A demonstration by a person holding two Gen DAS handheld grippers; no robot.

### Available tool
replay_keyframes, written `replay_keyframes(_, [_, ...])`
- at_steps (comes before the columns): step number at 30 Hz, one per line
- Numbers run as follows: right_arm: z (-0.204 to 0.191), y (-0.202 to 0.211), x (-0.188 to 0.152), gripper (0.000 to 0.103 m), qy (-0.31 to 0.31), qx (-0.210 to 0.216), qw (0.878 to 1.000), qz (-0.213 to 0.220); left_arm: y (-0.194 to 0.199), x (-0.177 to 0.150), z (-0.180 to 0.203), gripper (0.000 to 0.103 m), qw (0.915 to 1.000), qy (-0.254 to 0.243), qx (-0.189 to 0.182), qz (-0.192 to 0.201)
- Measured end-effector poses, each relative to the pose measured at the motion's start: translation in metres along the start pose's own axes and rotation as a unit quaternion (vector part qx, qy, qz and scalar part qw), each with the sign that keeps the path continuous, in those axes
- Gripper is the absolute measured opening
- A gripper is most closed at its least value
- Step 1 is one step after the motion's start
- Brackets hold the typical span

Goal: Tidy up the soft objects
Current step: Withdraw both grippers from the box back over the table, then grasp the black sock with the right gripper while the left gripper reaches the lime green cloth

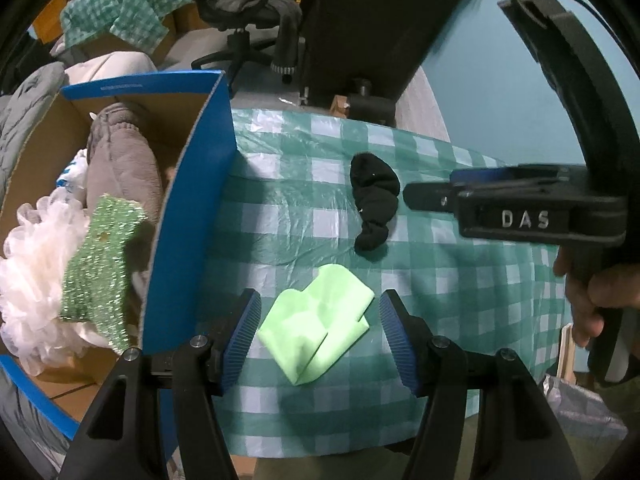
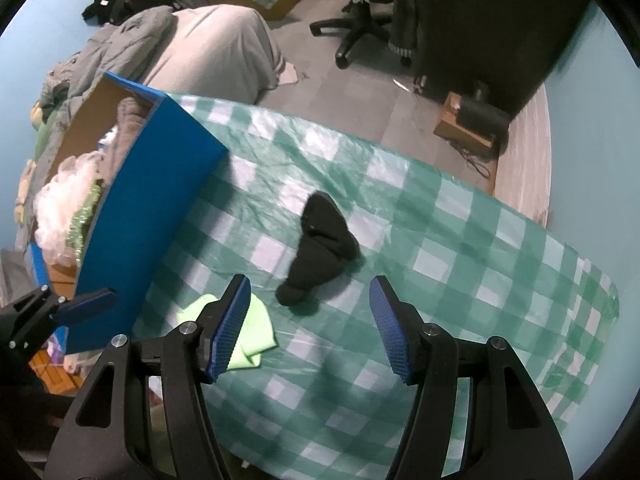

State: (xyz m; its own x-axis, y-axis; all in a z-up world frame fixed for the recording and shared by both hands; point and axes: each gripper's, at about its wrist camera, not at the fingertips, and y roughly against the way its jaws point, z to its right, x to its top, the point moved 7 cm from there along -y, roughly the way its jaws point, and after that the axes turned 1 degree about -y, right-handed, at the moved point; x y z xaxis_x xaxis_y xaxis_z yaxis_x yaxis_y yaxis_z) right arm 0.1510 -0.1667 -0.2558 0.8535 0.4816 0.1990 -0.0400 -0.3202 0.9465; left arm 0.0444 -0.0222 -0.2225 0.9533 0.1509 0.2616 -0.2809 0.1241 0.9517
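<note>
Item 1, black sock (image 2: 324, 248): I see it bunched on the checked tablecloth (image 2: 460, 264), long axis running from 1 o'clock down to 7 o'clock in my right wrist view, wide end at the top, narrow rolled end at the bottom. In my left wrist view it sits at 1 o'clock from the cloth, axis close to 12–6.

Item 2, light green cloth (image 1: 316, 328): folded flat on the tablecloth, long axis from 1 o'clock to 7 o'clock in my left view, one corner pointing toward 7. It lies well apart from the sock and just beside the box wall.

Item 3, left gripper (image 1: 320, 340): jaws stand wide, one on each side of the green cloth, pads not pressing it; I cannot tell whether they touch the table.

Item 4, right gripper (image 2: 310, 324): jaws wide, nothing between the pads; the sock's narrow end lies just beyond the gap at 12 o'clock. Its left finger overlaps the green cloth in view.

Item 5, blue cardboard box (image 1: 192, 216): at 9 o'clock of the cloth, its tall wall standing close to my left gripper's left finger. Inside: a glittery green sponge (image 1: 100, 264), white mesh puff (image 1: 32, 280), grey plush (image 1: 120, 160).

Item 6, surroundings: office chair (image 2: 360, 20) at 12 o'clock beyond the table.
</note>
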Motion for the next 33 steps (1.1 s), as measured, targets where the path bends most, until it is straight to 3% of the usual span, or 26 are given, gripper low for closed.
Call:
replay_keyframes(7, [0.008,-0.019,-0.002,0.062,-0.004,-0.005,1.000,-0.018,-0.025,0.007,-0.001,0.064,0.9992,0.036,0.015,-0.012])
replay_keyframes(10, [0.008,-0.027,0.002,0.062,-0.002,-0.005,1.000,-0.021,-0.032,0.010,-0.001,0.071,0.9985,0.051,0.019,-0.011])
replay_keyframes(21, [0.010,-0.062,0.012,0.062,0.003,-0.012,0.999,-0.040,-0.056,0.012,-0.013,0.071,0.9922,0.118,0.035,-0.019])
replay_keyframes(30, [0.004,-0.085,0.004,0.062,0.017,-0.018,0.998,-0.060,-0.059,0.002,-0.011,0.073,0.9937,0.105,0.024,-0.033])
replay_keyframes(31, [0.003,-0.086,0.002,0.060,0.020,-0.020,0.998,-0.062,-0.059,0.000,-0.011,0.073,0.9938,0.103,0.023,-0.036])
replay_keyframes(33, [0.000,-0.086,0.000,0.038,0.037,-0.035,0.997,-0.058,-0.060,-0.002,-0.012,0.073,0.9941,0.098,0.021,-0.039])
